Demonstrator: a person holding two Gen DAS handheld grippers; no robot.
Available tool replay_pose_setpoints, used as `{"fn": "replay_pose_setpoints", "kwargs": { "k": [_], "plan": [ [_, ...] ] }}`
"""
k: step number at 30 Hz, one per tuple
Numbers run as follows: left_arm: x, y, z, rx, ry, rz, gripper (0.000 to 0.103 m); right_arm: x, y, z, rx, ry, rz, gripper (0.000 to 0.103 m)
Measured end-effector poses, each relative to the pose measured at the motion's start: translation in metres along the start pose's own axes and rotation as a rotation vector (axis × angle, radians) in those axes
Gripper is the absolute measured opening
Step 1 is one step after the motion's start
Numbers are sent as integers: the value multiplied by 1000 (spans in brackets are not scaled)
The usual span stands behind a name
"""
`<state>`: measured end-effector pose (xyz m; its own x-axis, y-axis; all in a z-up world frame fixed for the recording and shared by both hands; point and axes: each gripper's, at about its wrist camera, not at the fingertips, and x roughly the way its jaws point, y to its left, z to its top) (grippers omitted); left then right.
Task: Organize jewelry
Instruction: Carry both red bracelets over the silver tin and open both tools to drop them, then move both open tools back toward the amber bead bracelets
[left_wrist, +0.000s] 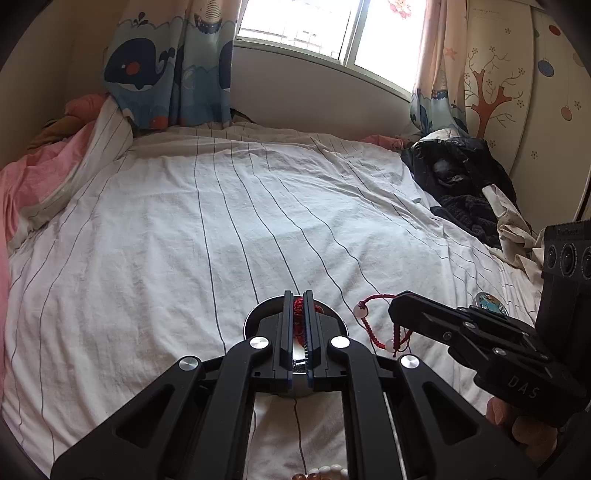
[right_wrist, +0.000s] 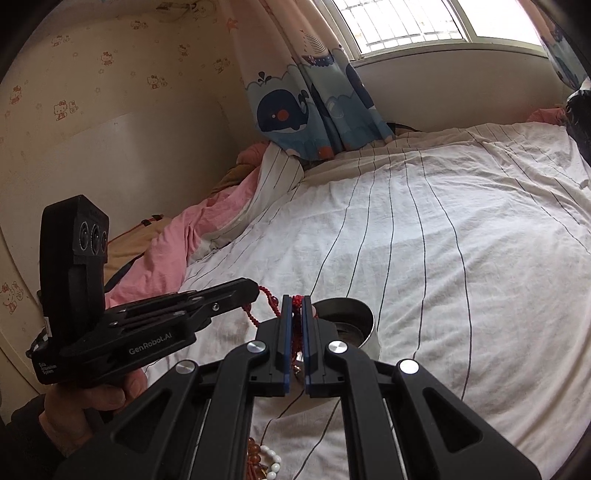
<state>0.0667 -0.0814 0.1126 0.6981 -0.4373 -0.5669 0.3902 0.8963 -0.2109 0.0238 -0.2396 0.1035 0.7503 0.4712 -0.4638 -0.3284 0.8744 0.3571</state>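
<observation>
The far stretch of the striped bed sheet (left_wrist: 258, 221) lies open and flat, wide room for either hand to pass toward the window. Close in it is crowded: the metal bowl (right_wrist: 356, 314) sits just under the left gripper (left_wrist: 298, 295), the right gripper (right_wrist: 296, 299) hangs near beside it, and a red cord bracelet (left_wrist: 369, 321) is strung between them. A dark clothes heap (left_wrist: 458, 177) blocks the right edge, a pink quilt (left_wrist: 33, 177) the left, and bead bracelets (right_wrist: 267, 461) lie nearest.

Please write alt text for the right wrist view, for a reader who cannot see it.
Two black grippers, the right gripper and the left gripper, hold a red cord bracelet between them above a striped bed sheet. A round metal bowl sits just behind.
</observation>
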Motion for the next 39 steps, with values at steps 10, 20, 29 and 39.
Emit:
{"fn": "replay_pose_setpoints", "kwargs": {
  "k": [10, 20, 29, 39],
  "plan": [
    [61, 9, -8, -8, 129, 29, 17, 60, -6, 2, -81, 105, -84, 6],
    [14, 8, -27, 53, 121, 143, 52, 20, -14, -29, -20, 126, -131, 33],
    [-21, -16, -92, 94, 185, 149, 60, -19, -21, -97, 90, 203, -214, 44],
    [-26, -28, -106, 123, 153, 175, 76, -17, -28, -108, 121, 200, -230, 57]
  ]
}}
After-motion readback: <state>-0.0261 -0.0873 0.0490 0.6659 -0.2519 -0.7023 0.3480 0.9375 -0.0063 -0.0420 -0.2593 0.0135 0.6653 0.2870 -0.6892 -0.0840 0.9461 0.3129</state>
